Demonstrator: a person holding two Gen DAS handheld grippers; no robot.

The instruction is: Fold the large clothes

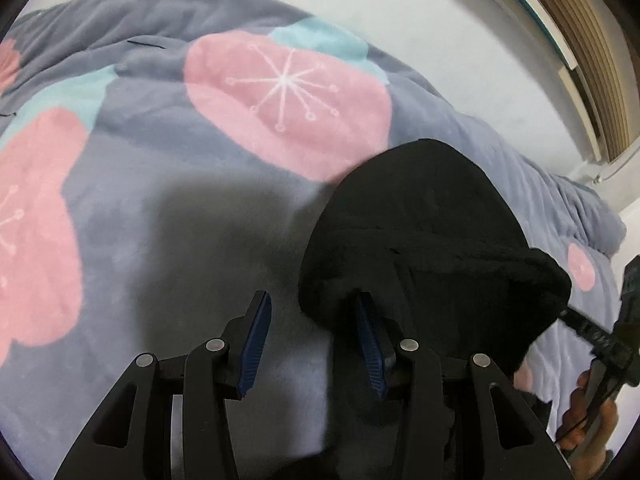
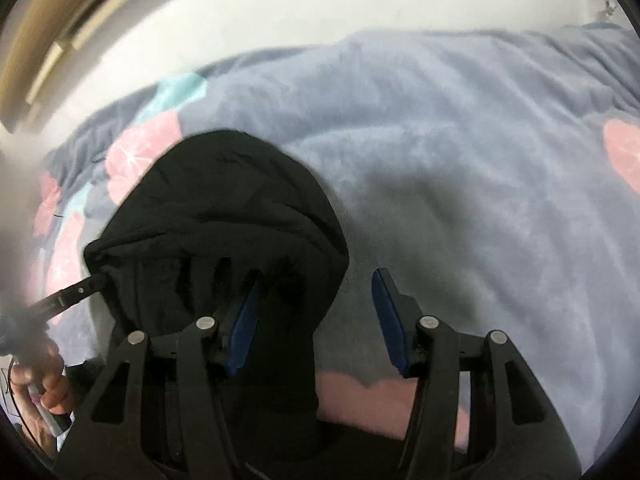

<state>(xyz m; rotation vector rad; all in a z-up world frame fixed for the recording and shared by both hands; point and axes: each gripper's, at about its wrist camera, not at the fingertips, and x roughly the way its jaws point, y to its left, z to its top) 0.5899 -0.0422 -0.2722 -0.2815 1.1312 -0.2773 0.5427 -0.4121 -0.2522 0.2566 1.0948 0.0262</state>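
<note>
Black cloth [image 1: 432,240], thick and fuzzy, hangs bunched between the two grippers above a bed, its rounded upper part bulging away from both cameras. It is the garment being folded, and it sits low in both views, right of middle for the left camera and left of middle for the right one.

From the left wrist, the left gripper [image 1: 312,336] has its blue-padded fingers [image 1: 256,344] standing apart with plain blanket showing in the gap. The black cloth drapes over the tip of the finger on the right and covers its outer side; nothing is squeezed between the pads, so this claw is spread and holds the cloth only by hooking it. At the far right edge a hand [image 1: 588,420] grips the handle of the other tool, one finger of which pokes into the edge of the cloth.

From the right wrist, the right gripper [image 2: 316,316] is likewise apart. The cloth lies over and around its left finger, the right finger stands free over the blanket, and the pads do not meet on anything. At the left edge a blurred hand [image 2: 44,392] holds the left tool, its thin black finger reaching into the cloth's side.

Underneath lies a grey-blue fleece blanket [image 1: 168,208] with big pink and teal blots and white starburst lines. Beyond it is a white wall [image 1: 400,4] and a tan slatted blind [image 1: 584,40].
</note>
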